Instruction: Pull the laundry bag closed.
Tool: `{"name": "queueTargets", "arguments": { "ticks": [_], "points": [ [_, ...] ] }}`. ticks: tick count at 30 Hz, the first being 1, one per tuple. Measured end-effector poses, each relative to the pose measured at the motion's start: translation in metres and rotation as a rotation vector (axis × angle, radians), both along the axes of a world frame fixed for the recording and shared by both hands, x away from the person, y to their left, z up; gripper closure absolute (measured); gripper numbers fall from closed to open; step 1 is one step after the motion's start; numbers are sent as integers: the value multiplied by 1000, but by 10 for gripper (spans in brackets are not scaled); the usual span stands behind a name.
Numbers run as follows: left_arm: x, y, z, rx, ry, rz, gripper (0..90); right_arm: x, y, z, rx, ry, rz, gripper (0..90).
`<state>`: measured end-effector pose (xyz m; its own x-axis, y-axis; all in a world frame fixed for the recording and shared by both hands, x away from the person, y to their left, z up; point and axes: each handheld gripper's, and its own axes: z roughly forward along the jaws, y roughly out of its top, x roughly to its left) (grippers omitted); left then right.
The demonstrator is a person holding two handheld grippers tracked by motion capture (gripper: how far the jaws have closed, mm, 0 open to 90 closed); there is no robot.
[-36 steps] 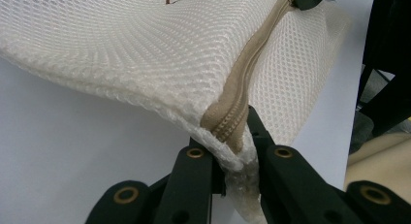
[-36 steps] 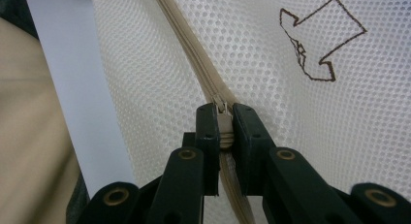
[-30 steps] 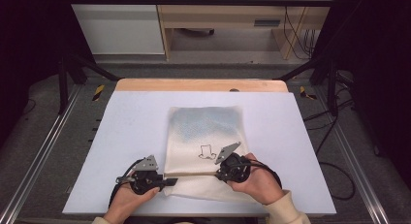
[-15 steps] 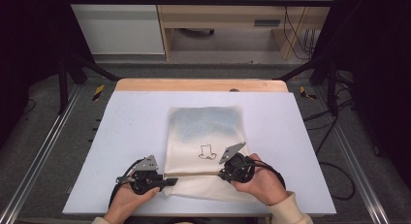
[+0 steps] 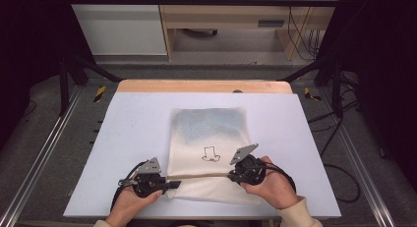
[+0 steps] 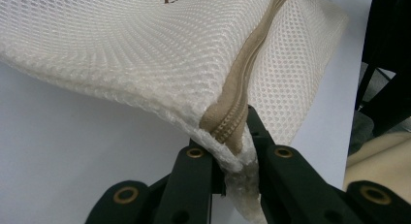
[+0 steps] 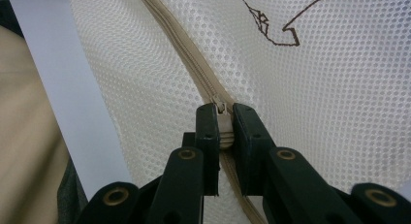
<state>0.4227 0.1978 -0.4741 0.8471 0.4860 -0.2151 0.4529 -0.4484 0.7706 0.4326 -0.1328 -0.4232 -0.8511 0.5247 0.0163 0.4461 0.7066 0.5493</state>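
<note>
Pale lavender table (image 5: 128, 133) with a wooden far edge, dark floor and metal rails to either side, a wooden cabinet beyond. White mesh bag (image 5: 209, 133) lies flat at the middle of the table, near edge toward the person; a small outlined drawing (image 5: 211, 154) is printed on its upper face. Tan zipper (image 5: 201, 176) runs across the bag near that near edge, between the two grippers.

Left gripper (image 5: 169, 184) sits at the bag's left corner, held in the left hand (image 5: 129, 203). In the left gripper view its jaws are clamped on the bag corner where the zipper end (image 6: 228, 127) meets the mesh, fabric bunched between them and lifted off the table.

Right gripper (image 5: 230, 176), in the right hand (image 5: 270, 185), sits on the zipper's right part. In the right gripper view its jaws are pinched on the zipper pull (image 7: 221, 121), with the zipper track extending away up-left.
</note>
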Motion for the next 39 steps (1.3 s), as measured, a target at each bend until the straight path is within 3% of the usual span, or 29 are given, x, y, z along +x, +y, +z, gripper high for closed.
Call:
{"name": "queueTargets", "arguments": {
  "ticks": [39],
  "points": [
    [0, -5, -2, 17, -6, -4, 842, -9, -35, -6, 26, 7, -77, 818]
  ]
}}
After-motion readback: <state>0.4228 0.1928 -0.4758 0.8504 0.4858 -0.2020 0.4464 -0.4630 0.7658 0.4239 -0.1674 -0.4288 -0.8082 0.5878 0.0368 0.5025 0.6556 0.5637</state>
